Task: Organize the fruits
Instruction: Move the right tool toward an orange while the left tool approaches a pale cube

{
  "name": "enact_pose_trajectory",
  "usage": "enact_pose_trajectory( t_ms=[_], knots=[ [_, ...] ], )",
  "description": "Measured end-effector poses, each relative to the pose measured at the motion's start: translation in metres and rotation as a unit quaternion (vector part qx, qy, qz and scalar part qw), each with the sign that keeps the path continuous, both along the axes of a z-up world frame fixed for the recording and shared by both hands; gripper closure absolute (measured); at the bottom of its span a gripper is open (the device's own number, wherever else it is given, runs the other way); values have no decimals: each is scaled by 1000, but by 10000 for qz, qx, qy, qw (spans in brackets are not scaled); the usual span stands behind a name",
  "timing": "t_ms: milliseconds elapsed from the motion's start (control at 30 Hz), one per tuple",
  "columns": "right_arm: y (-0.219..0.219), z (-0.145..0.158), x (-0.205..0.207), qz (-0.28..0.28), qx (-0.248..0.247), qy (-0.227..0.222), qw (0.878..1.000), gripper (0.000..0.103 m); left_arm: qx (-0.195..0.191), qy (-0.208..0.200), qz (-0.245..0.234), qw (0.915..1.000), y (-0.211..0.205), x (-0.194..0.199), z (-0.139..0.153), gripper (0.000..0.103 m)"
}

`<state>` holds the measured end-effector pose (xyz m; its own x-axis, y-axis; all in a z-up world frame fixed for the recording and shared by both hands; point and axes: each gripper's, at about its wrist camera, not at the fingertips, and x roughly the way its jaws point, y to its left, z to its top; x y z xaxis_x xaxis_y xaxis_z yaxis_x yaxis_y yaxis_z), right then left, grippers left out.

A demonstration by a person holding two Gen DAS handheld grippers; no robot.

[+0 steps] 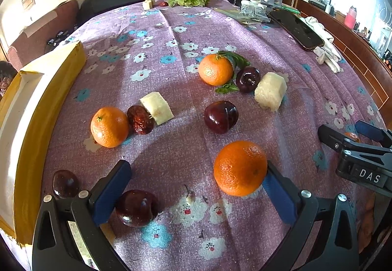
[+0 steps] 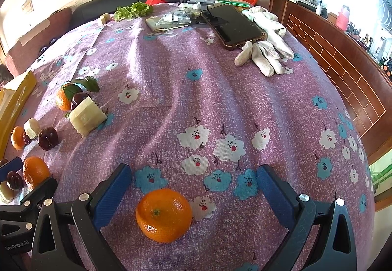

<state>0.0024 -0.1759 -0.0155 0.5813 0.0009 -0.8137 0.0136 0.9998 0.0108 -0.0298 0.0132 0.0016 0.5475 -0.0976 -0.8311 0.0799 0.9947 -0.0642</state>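
The lone orange [image 2: 163,214] sits on the purple flowered cloth of the surface [image 2: 220,89], low in the right wrist view, between the right gripper [image 2: 193,197]'s fingers but off-centre, closer to the left one. Fingers are spread wide, nothing held, no contact with the fruit. Round fruit, no long axis to line up; stem faces up. Right hand is clearly nearer to it, so the likely next move is a small shift toward the left finger's side to centre, then a push forward and close.

The left gripper [image 1: 196,192] is also wide open and empty. A second orange [image 1: 240,168] lies just beside its right finger, touching or nearly so, hard to tell. A dark plum [image 1: 136,207] sits against the left finger.

Farther out, the rest of the fruit is scattered in 2 clusters: orange, red date, pale cut chunk [image 1: 156,107]; and leafy orange [image 1: 215,69], plum, bigger pale chunk. 1 more plum [image 1: 220,116] is alone between them. The yellow-rimmed box [image 1: 31,109] runs along the left edge, probably the target. Phone [image 2: 232,25] and gloves [image 2: 265,55] sit well apart at the far right.
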Motion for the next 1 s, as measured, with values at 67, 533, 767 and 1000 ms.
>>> enact_pose_trajectory(
  t_ms=[67, 533, 767, 1000],
  knots=[
    [-1, 0, 0, 18, 10, 4, 10000, 0, 10, 9, 14, 10000, 0, 0, 1, 0],
    [-14, 4, -3, 101, 561, -113, 9983, 0, -482, -987, -90, 9939, 26, -58, 70, 7],
    [-7, 6, -5, 160, 299, -44, 9994, 2, -600, -1914, 789, 9765, 122, -118, 133, 7],
    [19, 74, -53, 685, 673, -1113, 9891, 2, -595, -2700, 1047, 9553, 189, -157, 148, 0]
  ],
)
